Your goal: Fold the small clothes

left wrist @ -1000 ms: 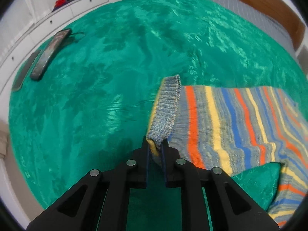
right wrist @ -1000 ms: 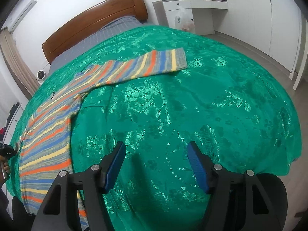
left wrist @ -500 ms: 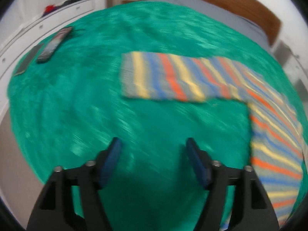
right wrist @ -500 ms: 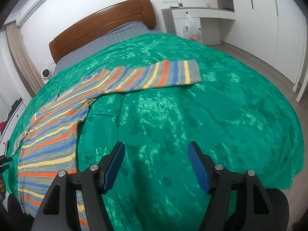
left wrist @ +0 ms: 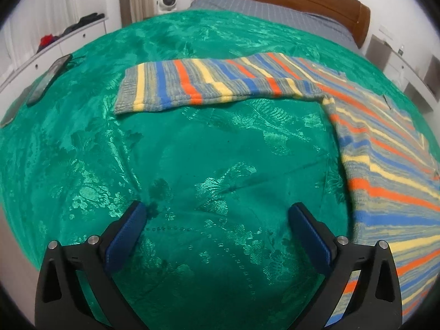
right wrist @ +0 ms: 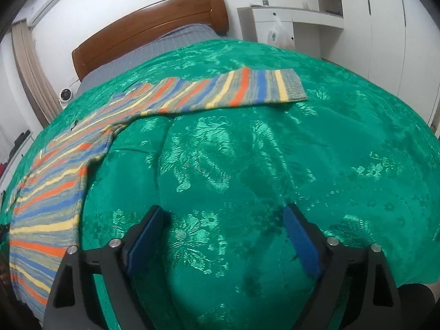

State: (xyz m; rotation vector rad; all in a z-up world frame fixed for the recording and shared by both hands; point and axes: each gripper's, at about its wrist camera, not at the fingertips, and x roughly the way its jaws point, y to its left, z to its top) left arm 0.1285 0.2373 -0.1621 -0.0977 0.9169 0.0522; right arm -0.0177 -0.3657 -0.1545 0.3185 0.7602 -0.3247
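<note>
striped sweater [left wrist: 385,148] spread flat – no fold yet | left gripper [left wrist: 217,220], right gripper [right wrist: 222,220] – jaws opening, empty | folding all left

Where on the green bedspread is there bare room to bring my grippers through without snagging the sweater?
Bare green bedspread fills the pocket below the left sleeve and beside the sweater body; likewise the wide stretch below and right of the right sleeve. Crowded only at the far left edge, by the dark flat device.
</note>
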